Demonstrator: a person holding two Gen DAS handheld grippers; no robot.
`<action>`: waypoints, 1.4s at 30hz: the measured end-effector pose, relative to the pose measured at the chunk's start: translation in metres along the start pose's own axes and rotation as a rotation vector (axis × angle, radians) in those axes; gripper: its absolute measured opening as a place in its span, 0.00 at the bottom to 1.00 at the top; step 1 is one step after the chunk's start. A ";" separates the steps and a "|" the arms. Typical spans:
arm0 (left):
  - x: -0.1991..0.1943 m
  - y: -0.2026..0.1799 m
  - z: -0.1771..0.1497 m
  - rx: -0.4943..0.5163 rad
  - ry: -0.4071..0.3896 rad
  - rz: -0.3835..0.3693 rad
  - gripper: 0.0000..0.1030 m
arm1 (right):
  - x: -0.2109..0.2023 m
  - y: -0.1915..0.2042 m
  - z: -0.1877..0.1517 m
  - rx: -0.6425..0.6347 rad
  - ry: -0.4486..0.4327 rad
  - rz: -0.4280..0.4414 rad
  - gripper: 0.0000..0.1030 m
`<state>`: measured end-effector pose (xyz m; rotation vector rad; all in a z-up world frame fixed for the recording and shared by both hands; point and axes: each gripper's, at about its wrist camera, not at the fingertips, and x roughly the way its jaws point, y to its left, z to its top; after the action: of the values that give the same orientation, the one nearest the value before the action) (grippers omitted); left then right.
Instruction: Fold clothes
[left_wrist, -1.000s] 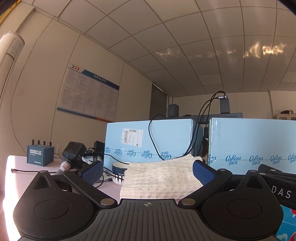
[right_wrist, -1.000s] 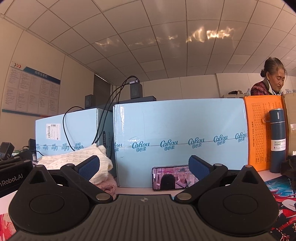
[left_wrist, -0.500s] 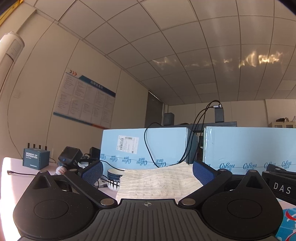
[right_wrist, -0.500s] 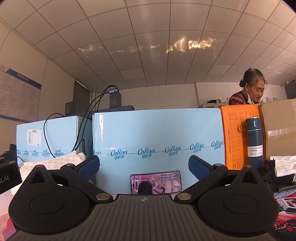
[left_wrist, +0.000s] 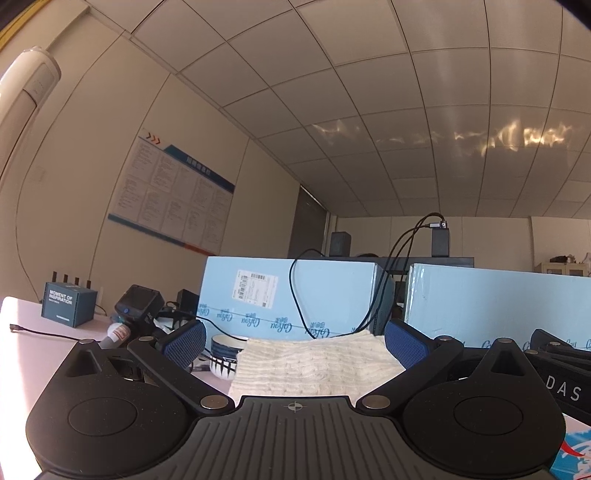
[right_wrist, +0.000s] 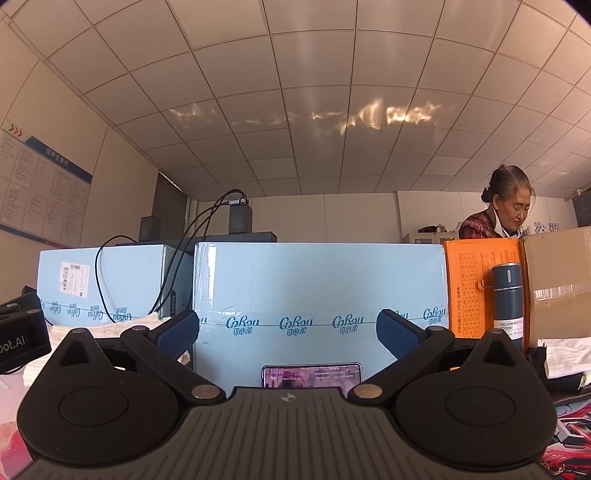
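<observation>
Blue rubber pads spread wide on both tools, nothing between them: the left gripper (left_wrist: 293, 341) hangs empty, and the right gripper (right_wrist: 288, 330) is just as idle and just as open. Both cameras have tipped upward over the last second, so there's more ceiling now and less tabletop, and that reads to me as both hands lifting away, not going in. Just ahead of the left tool lies the cream knit sweater (left_wrist: 314, 363), a flat, squared-off bundle on the table, with a striped bowl (left_wrist: 225, 354) tucked beside its left edge. From the right wrist view only a sliver of that sweater shows, off by the left finger. A phone (right_wrist: 312, 374) is propped just beyond the right tool, against the pale blue cartons (right_wrist: 317, 295). Further right stands a vacuum bottle (right_wrist: 508, 302), and a person sits beyond the boxes. My call: this piece looks folded, next garment due.
</observation>
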<state>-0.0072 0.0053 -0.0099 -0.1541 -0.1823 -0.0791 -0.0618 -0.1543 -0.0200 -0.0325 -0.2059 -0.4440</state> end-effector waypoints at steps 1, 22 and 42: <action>0.000 0.000 0.000 0.000 0.000 0.000 1.00 | 0.000 0.000 0.000 0.002 0.004 0.003 1.00; 0.000 -0.002 -0.001 0.013 0.009 0.002 1.00 | -0.001 0.002 -0.002 0.011 -0.002 0.033 1.00; 0.001 -0.002 -0.001 0.016 0.008 -0.004 1.00 | 0.001 0.001 -0.002 0.008 0.007 0.032 1.00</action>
<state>-0.0061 0.0033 -0.0103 -0.1378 -0.1750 -0.0818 -0.0602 -0.1540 -0.0215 -0.0267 -0.1996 -0.4109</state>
